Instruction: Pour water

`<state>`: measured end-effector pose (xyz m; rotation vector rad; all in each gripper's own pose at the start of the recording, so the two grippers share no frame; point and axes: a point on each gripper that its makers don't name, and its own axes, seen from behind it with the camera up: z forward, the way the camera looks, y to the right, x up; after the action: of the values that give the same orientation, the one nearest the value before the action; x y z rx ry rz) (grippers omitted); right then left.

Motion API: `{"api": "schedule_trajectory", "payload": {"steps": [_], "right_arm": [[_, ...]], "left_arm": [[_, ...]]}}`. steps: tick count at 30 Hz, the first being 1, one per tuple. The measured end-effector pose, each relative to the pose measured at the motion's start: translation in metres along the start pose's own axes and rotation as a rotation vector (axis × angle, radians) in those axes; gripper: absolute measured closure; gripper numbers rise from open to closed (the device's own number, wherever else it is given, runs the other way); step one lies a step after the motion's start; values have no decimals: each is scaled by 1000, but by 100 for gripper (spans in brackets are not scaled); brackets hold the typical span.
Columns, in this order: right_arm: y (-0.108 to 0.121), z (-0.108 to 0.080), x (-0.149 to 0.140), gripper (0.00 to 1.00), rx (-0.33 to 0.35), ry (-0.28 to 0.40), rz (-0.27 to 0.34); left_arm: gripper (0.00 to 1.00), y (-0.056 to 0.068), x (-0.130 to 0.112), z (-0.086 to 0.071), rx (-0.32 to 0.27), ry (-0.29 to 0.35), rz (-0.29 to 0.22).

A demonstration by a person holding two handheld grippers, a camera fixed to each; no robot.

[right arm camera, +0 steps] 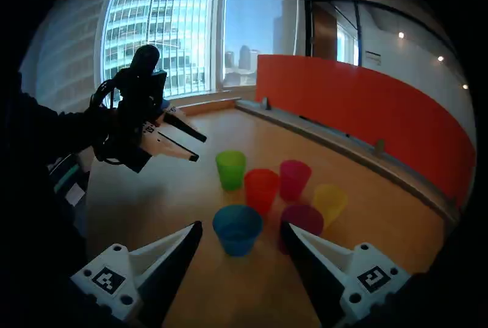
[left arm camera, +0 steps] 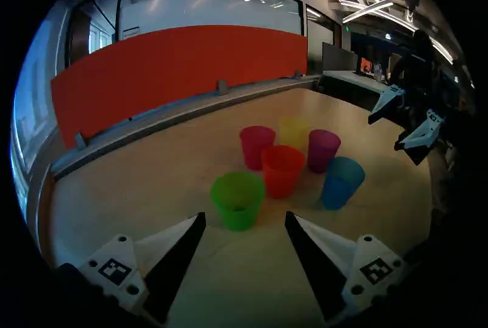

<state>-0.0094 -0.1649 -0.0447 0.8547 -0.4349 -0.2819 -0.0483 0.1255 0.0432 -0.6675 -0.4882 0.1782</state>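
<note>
In the left gripper view, the left gripper [left arm camera: 244,214] hangs low over the wooden table [left arm camera: 152,181], its 2 fingers spread wide apart with nothing between them. Just past the fingertips stands the green cup [left arm camera: 238,200], upright and nearest of a cluster of 6 plastic cups. Behind it and slightly right is the orange-red cup [left arm camera: 282,171], and to the right of that the blue cup [left arm camera: 341,183], which leans a little in the fisheye picture. Farther back stand the pink cup [left arm camera: 256,145], the yellow cup [left arm camera: 294,131] and the purple cup [left arm camera: 322,150], close together in a row. Whether any cup holds water cannot be told.

In the right gripper view, the right gripper [right arm camera: 241,224] is also spread open and empty, with the blue cup nearest, right between and just beyond its fingertips. The purple cup sits beside the right fingertip. Beyond the cups on the left, a person's dark sleeve [right arm camera: 55,133] holds the left gripper above the table, fingers parted.

Along the far edge of the table runs an orange partition [right arm camera: 378,114], and behind it large windows [right arm camera: 165,35] show tall buildings.
</note>
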Motion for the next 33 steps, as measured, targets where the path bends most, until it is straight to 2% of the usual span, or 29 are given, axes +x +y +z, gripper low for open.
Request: {"api": "schedule_trajectory", "payload": {"steps": [6,18,33], "right_arm": [[1,12,-6,1,-1,-14,0],[-3,35,-27,1,10,-63,-2],[-1,47,-33,1,18,-84,8]], "left_arm": [[3,-2,-11,16,-2,-43,16],[3,-12,-25,46,-7,-110,-1],[3,-13,-21,73,-37,-139,-2]]}}
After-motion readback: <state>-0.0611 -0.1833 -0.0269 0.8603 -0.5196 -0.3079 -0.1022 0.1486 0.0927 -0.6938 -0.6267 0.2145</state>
